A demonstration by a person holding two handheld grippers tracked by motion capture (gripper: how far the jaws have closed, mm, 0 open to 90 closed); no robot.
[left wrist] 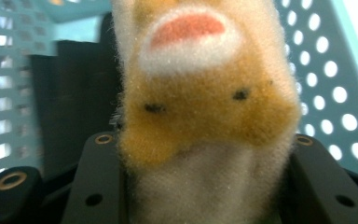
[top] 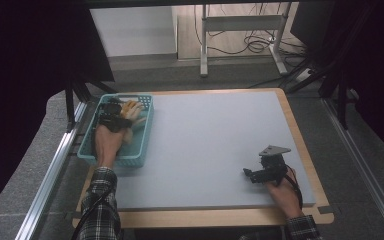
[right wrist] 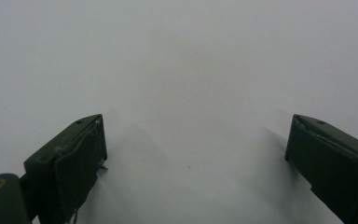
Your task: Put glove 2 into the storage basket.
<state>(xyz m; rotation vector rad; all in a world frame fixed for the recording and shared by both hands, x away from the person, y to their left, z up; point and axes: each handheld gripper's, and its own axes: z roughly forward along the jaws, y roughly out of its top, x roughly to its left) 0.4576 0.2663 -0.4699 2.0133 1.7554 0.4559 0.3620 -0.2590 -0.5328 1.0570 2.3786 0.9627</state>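
A tan and white plush toy [top: 131,109] lies inside the teal basket [top: 114,161] at the table's left. My left gripper [top: 117,108] reaches into the basket and is shut on the toy. In the left gripper view the plush toy [left wrist: 205,107] sits squeezed between the two black jaws of the left gripper [left wrist: 203,142], with the perforated basket wall [left wrist: 328,93] behind it. My right gripper [top: 248,173] rests low over the grey mat [top: 215,140] at the front right. In the right gripper view the right gripper [right wrist: 196,135] is open, with bare mat between its jaws.
The grey mat covers most of the wooden table [top: 205,217]. A metal rail [top: 50,175] runs along the table's left side. A desk frame and cables [top: 245,35] stand on the floor beyond the far edge.
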